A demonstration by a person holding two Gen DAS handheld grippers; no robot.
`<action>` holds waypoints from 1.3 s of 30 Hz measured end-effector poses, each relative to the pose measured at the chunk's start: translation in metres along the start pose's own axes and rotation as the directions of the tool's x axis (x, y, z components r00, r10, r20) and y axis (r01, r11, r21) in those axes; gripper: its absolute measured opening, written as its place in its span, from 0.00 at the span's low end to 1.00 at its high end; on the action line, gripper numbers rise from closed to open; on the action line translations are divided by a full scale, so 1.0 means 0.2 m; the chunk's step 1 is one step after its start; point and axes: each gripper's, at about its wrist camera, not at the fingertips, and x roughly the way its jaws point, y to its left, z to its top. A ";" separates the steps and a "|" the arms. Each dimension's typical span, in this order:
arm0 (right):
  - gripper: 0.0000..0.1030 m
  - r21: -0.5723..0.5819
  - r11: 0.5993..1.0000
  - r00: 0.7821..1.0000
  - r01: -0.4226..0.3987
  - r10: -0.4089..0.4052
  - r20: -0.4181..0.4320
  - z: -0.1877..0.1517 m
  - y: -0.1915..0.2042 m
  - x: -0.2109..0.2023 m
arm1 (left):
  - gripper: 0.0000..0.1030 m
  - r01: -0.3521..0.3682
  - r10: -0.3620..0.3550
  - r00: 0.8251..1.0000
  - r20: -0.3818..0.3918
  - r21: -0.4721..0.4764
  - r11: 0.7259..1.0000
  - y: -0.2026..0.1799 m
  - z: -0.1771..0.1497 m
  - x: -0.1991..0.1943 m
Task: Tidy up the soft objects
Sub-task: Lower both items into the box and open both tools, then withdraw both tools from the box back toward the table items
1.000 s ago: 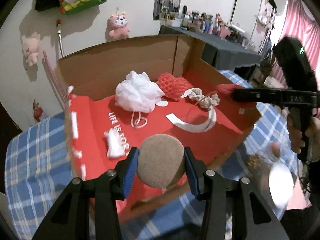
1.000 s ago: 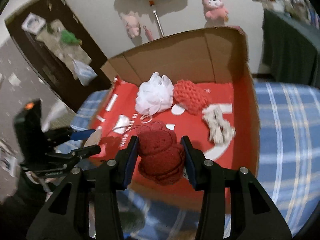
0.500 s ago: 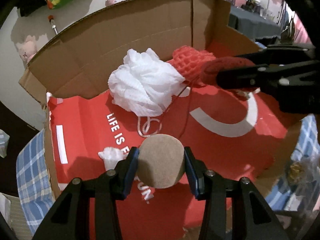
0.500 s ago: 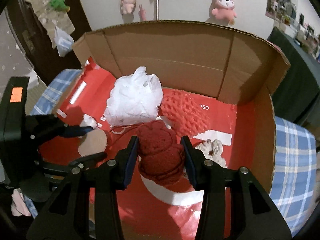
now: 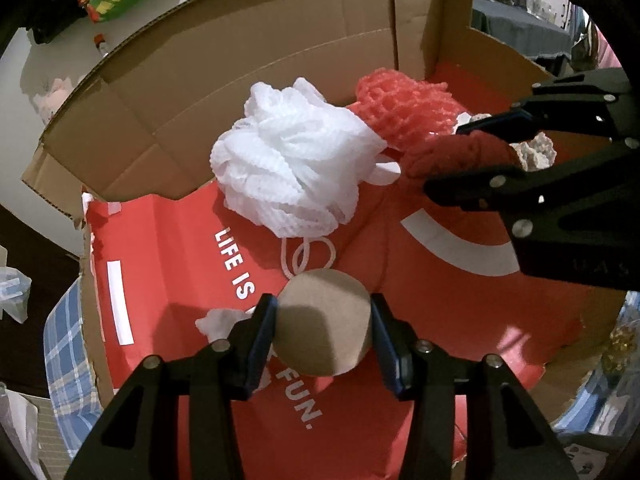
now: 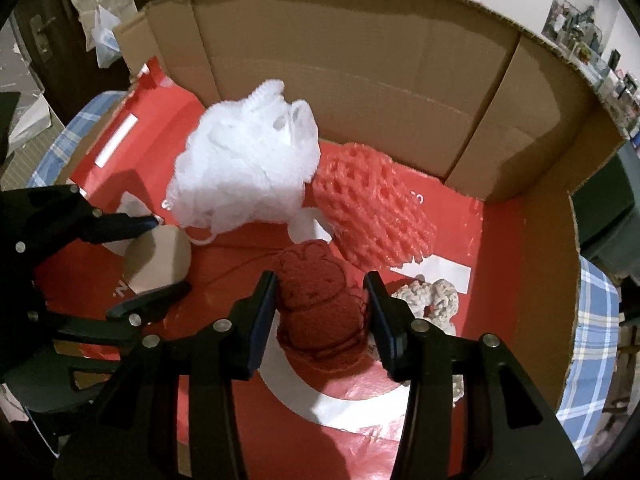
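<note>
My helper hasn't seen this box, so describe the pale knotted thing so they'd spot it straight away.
Look inside the cardboard box with the red floor. Near its right wall, just beyond the coral foam net, lies a beige knotted rope piece. It is the only lumpy, grey-beige thing there.

White print on the red box liner (image 5: 168, 248), left wrist view: "LIFE IS" above the tan round pad (image 5: 324, 322), then "FUN." below it; the word(s) between are hidden by the pad. Faint embossed letters "M A S" on the black body of the other gripper (image 5: 452, 152), rest cut off. Right wrist view: only a stray "N" by the pad and a "C"-like fragment near the coral mesh sponge (image 6: 372, 216), neither readable as words.
</note>
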 end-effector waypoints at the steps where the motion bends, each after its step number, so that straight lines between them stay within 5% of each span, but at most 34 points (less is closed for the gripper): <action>1: 0.42 -0.001 1.000 1.000 0.000 0.000 -0.007 0.00 0.00 0.01 | 0.49 -0.001 0.001 1.000 0.002 0.001 1.000 0.00 0.00 0.00; 11: 0.45 -0.046 0.997 0.998 0.056 -0.057 -0.030 -0.02 0.00 0.06 | 0.52 -0.044 0.044 0.999 0.005 0.031 0.999 -0.02 -0.01 -0.01; 15: 0.58 -0.051 0.996 0.997 0.070 -0.072 -0.033 -0.03 0.01 0.07 | 0.54 -0.038 0.038 0.999 0.004 0.019 0.999 -0.01 -0.02 0.00; 27: 0.61 -0.029 0.998 0.998 0.052 -0.051 0.038 -0.01 -0.01 -0.13 | 0.77 -0.045 0.043 0.992 0.119 0.014 0.999 0.03 -0.02 -0.24; 33: 0.68 0.015 0.999 0.990 0.050 -0.051 0.128 -0.09 -0.02 -0.39 | 0.91 -0.031 0.044 0.966 0.254 -0.053 0.998 0.03 -0.10 -0.55; 39: 0.75 0.059 0.997 0.963 0.047 -0.061 0.262 -0.25 0.01 -0.73 | 0.97 0.003 0.060 0.910 0.409 -0.150 0.989 -0.02 -0.21 -0.88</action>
